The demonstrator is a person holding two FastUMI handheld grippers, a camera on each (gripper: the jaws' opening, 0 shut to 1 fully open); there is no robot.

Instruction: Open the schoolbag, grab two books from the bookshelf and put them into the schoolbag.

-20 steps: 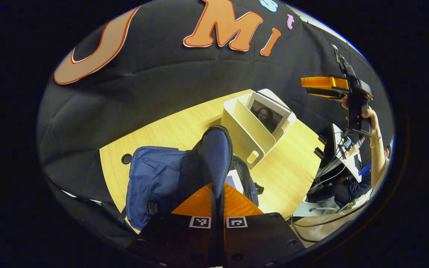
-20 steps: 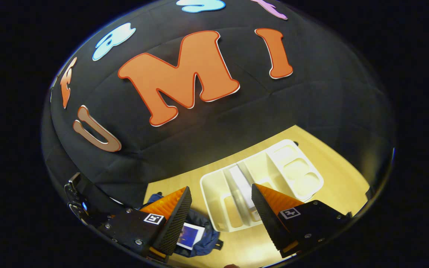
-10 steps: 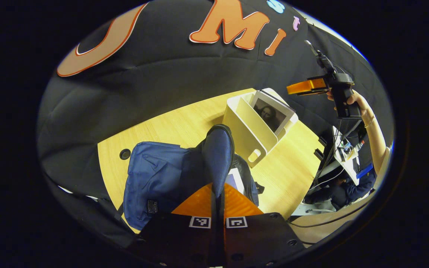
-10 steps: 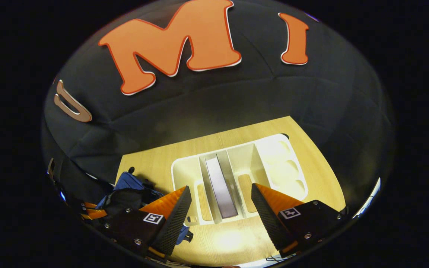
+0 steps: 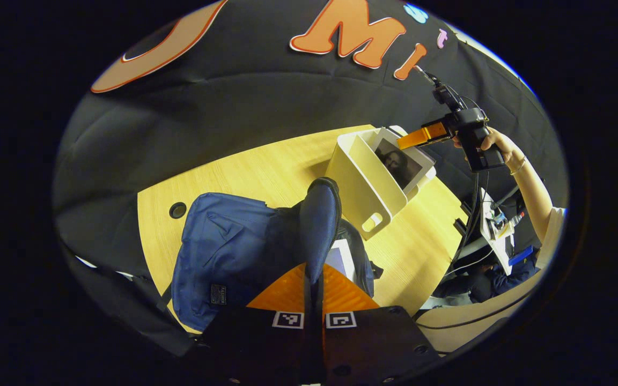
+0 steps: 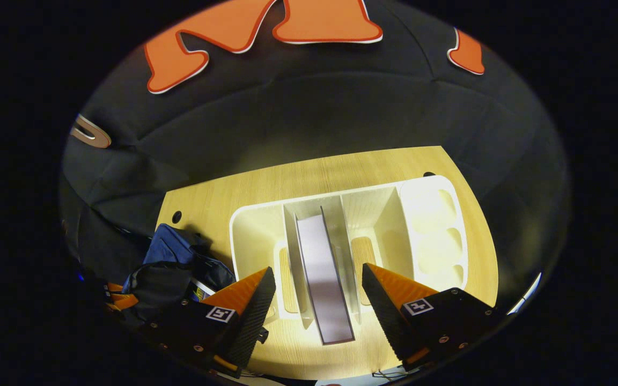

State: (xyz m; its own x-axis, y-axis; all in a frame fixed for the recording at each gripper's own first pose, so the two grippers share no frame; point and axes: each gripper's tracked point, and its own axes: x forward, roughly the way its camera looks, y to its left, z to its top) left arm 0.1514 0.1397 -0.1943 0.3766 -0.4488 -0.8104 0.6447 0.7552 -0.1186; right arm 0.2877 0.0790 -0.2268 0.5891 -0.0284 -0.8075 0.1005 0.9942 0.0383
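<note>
Between the left gripper's [image 5: 313, 279] two fingers, which are pressed together, sits a fold of the blue schoolbag's [image 5: 223, 257] top edge, pinched and lifted up ahead of the camera. Below that fold and slightly to the right of the fingers, the bag's mouth gapes, and a pale book [image 5: 341, 258] shows inside it. Beyond the bag and to the right stands the white bookshelf [image 5: 365, 179] on the wooden table [image 5: 244, 171], with a second book [image 5: 401, 166] leaning in one slot. The right gripper [image 5: 413, 138], held by a hand [image 5: 494, 142], hangs just over the top of that shelf.

Seen from the right gripper view, the right gripper [image 6: 317, 297] has its jaws spread wide with nothing between them. Straight ahead and below lies the bookshelf [image 6: 255, 230], and the book [image 6: 322, 279] stands on edge in the middle slot, lined up with the gap between the fingers. Whether the fingertips already reach past the book's top edge is hard to judge from here. Off to the left of this gripper, the schoolbag [image 6: 172, 257] slumps on the table [image 6: 287, 177].
</note>
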